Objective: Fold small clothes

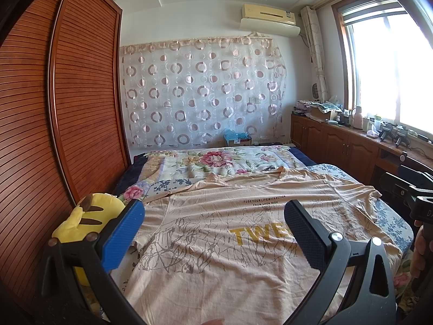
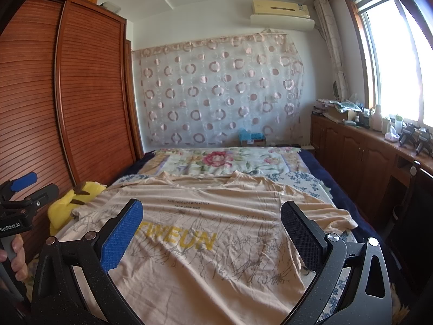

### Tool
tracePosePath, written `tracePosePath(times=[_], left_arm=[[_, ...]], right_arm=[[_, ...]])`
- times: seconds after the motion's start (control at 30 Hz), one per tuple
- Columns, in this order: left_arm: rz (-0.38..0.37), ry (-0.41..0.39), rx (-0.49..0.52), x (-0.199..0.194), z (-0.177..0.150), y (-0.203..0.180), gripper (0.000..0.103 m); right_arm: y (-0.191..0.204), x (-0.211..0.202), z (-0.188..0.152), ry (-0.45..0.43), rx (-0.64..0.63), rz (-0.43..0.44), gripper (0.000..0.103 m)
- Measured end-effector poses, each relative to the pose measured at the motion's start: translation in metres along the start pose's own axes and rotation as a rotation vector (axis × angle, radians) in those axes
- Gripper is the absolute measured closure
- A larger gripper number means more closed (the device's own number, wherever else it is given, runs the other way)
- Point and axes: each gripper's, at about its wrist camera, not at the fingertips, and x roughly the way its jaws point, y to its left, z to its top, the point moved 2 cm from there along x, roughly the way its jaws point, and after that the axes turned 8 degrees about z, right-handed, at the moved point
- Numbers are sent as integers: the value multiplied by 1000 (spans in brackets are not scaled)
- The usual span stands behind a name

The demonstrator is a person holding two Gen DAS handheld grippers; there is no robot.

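Both grippers, left gripper (image 1: pixel 213 233) and right gripper (image 2: pixel 212 233), hover spread wide above the flat T-shirt (image 1: pixel 230 257). Folding hasn't begun, I'd say. Next, each should pinch the hem just below it.

Yellow plush toy (image 1: pixel 89 216) beside wardrobe (image 1: pixel 54 108)

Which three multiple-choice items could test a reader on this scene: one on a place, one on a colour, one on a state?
1. Where is the yellow plush toy?
A. left of the T-shirt, by the wardrobe
B. under the window
C. on the cabinet

2. What colour are the large letters on the T-shirt?
A. red
B. yellow
C. green

3. How is the left gripper?
A. shut on a sleeve
B. open, holding nothing
C. shut on the toy

Answers:
1 A, the toy lies by the shirt's left edge.
2 B, the print is yellow.
3 B, its fingers stand wide apart above the cloth.
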Motion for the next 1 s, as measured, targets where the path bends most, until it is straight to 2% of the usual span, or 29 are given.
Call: tracePosePath(times=[0.37,1.0], left_arm=[[11,12,2,1,0,2,0],[78,165,-9,62,-42,50,0]], right_arm=[[6,2,2,-2,6,17,0],[10,46,-24,91,-9,76,0]])
